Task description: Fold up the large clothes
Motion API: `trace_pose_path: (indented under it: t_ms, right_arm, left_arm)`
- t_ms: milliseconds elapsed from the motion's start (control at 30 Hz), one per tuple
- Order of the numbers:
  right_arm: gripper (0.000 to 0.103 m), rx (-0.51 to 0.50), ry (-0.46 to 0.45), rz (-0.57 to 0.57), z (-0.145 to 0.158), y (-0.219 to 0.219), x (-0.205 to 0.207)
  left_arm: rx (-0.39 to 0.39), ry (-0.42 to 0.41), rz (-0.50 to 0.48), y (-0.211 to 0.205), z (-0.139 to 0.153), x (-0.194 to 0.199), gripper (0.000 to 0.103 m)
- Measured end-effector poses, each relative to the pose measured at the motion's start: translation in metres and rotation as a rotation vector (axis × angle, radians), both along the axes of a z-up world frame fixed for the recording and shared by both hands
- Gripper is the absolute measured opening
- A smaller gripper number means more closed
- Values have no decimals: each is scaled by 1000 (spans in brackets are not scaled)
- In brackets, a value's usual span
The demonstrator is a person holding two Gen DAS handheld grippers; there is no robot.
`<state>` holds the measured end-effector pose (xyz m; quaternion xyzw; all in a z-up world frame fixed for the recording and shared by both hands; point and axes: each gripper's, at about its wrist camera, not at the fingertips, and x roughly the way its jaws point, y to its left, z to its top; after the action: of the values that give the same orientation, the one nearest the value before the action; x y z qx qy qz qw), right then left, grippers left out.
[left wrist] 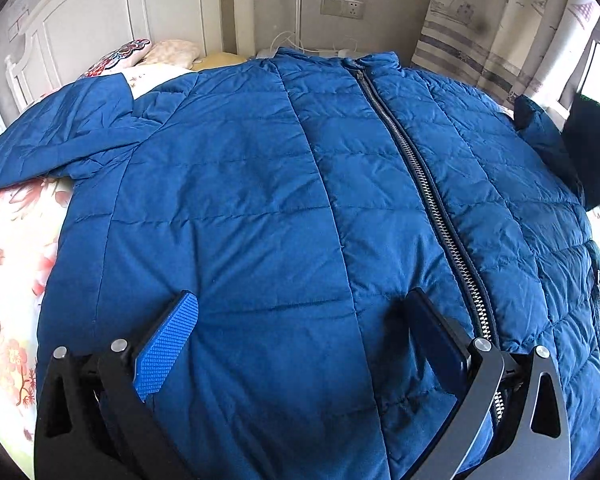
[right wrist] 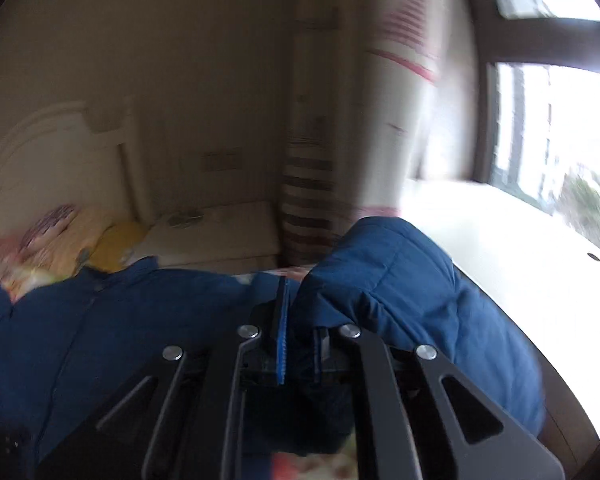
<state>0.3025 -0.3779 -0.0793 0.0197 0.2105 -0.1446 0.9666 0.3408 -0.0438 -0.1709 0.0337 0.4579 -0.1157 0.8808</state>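
A large blue quilted jacket (left wrist: 260, 200) lies front up on the bed, zipped, with its metal zipper (left wrist: 424, 184) running down the middle. Its left sleeve (left wrist: 60, 132) lies spread to the left. My left gripper (left wrist: 300, 320) is open and empty, low over the jacket's lower front, left of the zipper. In the blurred right wrist view my right gripper (right wrist: 300, 320) is shut on the jacket's right sleeve (right wrist: 388, 280), which is lifted and bunched above the jacket body (right wrist: 100, 340).
A floral bedsheet (left wrist: 8, 280) shows at the left. Pillows (left wrist: 140, 54) lie by the white headboard (left wrist: 100, 12). A striped curtain (left wrist: 480, 32) hangs at the back right. A white windowsill (right wrist: 520, 248) and a window (right wrist: 560, 140) are to the right.
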Motion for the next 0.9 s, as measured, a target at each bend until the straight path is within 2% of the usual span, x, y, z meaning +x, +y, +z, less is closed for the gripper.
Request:
trace_pose_path:
  t_ms: [100,133,200,233,267,300,333,367,433,500,600,767,800,900]
  right_arm:
    - [9,-38,69,238,-11,81,29]
    - [9,-21,127,325,-25,110,40]
    - [10,-21,237,400,-53,146,55]
    - [19,-20,327,438,-76,160,66]
    - [33,3,402,471,-92,167,74]
    - [36,37,487,497,-112,172,81]
    - [40,17,468,495,-113,174,77]
    - [57,34,473,511,-110,174,69]
    - [78,137,517,558,-102,162,65]
    - [78,175,524,561,-93,154,45]
    - [75,226,468,593,-74,140,-9]
    - [59,366,402,470,-84,88,-81]
    - [58,383,386,452,-87,81,-95]
    - [58,389,336,439,-85,73,-121]
  left_arm:
    - [-10,-1,0,2,0,-1,99]
    - [-12,-2,0,2,0,-1,99]
    - [-16,-2,0,3,1,-1,99]
    - [-17,-2,0,3,1,-1,99]
    - [-18,-2,0,3,1,-1,99]
    - [-18,-2,0,4,1,-1,99]
    - [-20,-3,0,5,1,-1,99]
    - [-21,-3,0,5,1,-1,99]
    - [-23,-4,1,5,1,-1,99]
    - [-29,-4,1,6,2,-1,99]
    - [-51,-7,6,10,3,-2,99]
    - [13,-12,6,-1,6,-2,99]
    - [17,-13,6,-4,9,-2,98]
    - [-41,-14,-14,-20,24,-4,98]
